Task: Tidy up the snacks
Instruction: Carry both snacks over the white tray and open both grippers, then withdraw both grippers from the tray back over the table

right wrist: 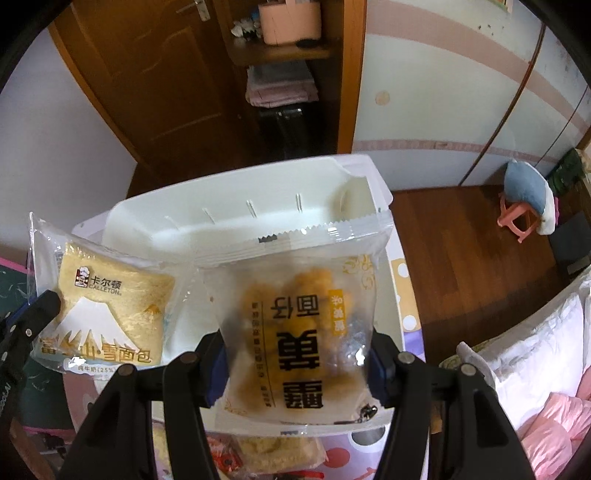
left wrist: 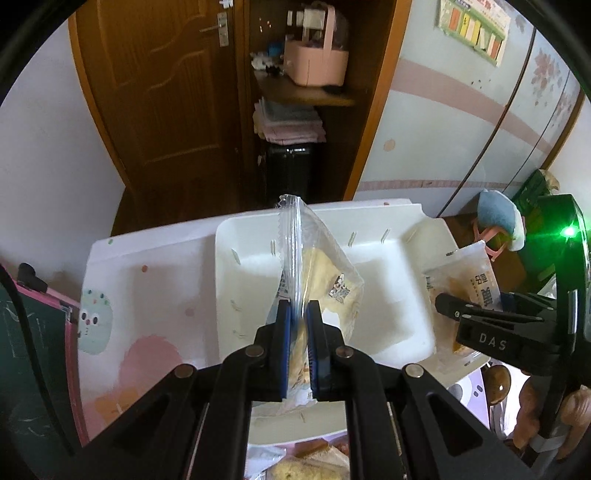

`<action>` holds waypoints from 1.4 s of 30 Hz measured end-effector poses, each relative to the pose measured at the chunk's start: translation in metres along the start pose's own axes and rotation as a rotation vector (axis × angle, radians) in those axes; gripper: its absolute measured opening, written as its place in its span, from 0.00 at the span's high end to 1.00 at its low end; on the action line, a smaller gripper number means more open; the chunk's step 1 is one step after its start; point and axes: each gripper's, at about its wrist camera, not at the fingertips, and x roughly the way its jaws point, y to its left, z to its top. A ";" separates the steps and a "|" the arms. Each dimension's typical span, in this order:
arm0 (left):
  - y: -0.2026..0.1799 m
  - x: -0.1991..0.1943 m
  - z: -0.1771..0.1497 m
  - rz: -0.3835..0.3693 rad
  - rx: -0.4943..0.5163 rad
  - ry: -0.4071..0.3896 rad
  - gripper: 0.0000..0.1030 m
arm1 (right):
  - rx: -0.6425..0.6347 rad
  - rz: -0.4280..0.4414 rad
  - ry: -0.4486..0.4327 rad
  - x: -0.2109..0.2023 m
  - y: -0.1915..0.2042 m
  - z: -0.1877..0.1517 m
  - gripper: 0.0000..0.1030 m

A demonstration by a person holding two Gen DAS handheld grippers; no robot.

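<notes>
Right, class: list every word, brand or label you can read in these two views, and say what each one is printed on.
"DAS": on the right claw.
"卡尔顿 CALLETON": on the bread packet, held by the left claw.
"雪面包": lower edge of that packet; the characters before it are unclear.
Large upside-down characters on the frosted snack packet: not read with confidence.
Wall poster: too blurred.

A clear-wrapped bread packet [left wrist: 317, 284], printed with a snowy mountain, was pinched edge-on in the left tongs [left wrist: 298, 314] and hung above the white bin [left wrist: 388, 254]. Just beside it, a frosted packet of golden pastry [right wrist: 299, 332] with bold dark characters was clamped flat across its width by the right tongs [right wrist: 297, 365], its serrated top seam over the bin's rim.
</notes>
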 end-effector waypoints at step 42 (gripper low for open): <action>-0.013 -0.008 0.002 0.008 0.077 -0.083 0.16 | -0.052 -0.027 -0.128 -0.006 0.017 -0.005 0.13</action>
